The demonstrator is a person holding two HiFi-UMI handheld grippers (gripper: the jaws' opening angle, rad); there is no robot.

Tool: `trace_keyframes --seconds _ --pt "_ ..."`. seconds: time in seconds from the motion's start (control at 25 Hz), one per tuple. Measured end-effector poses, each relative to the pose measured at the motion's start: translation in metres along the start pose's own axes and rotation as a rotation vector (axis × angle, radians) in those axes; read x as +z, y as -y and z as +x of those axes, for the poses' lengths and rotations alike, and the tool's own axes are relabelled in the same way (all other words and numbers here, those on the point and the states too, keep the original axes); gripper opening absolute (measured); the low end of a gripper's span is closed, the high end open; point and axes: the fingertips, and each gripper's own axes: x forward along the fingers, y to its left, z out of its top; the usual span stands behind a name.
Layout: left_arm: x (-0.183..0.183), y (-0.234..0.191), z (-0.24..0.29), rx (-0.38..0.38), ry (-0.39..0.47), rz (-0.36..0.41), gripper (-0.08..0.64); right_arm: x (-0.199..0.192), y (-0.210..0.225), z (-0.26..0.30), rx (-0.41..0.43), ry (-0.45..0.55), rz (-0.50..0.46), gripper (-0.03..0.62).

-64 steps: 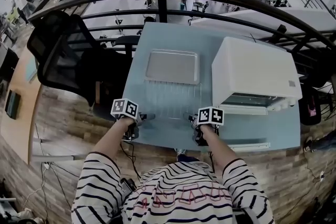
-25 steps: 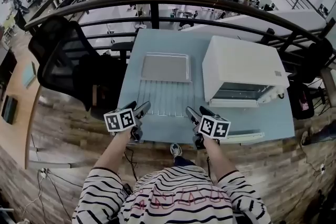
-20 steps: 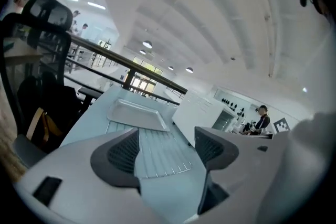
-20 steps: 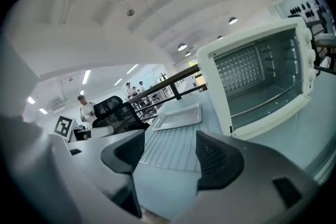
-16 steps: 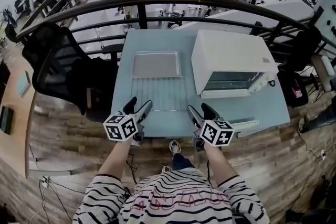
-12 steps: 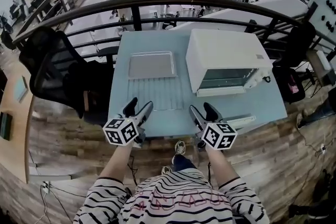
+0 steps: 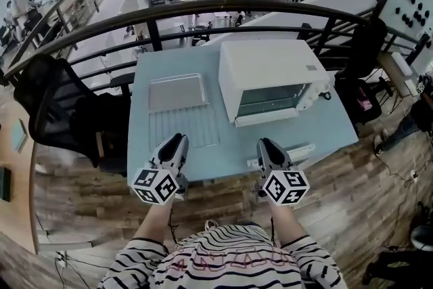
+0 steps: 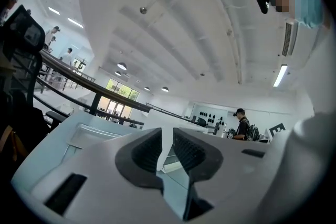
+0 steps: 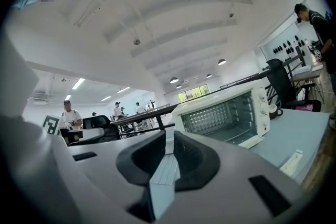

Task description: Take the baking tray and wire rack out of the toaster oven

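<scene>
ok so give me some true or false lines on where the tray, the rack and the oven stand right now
1. The flat silver metal baking tray lies on the pale blue table, outside the oven. True.
2. The silver wire rack sits inside the white box-shaped toaster oven. False: it lies on the table, on the tray's near side.
3. The oven's door is shut. False: it hangs open.
4. The left gripper holds the rack. False: its jaws have just been closing, with nothing between them.
5. In the head view the oven stands right of the tray. True.
</scene>
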Motion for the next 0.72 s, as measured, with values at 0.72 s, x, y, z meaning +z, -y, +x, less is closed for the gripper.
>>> trace_keyframes --seconds 0.72 --pt "-0.057 0.131 0.032 0.016 -0.041 0.081 0.025 0.023 0.089 -0.078 0.09 0.022 0.07 0.029"
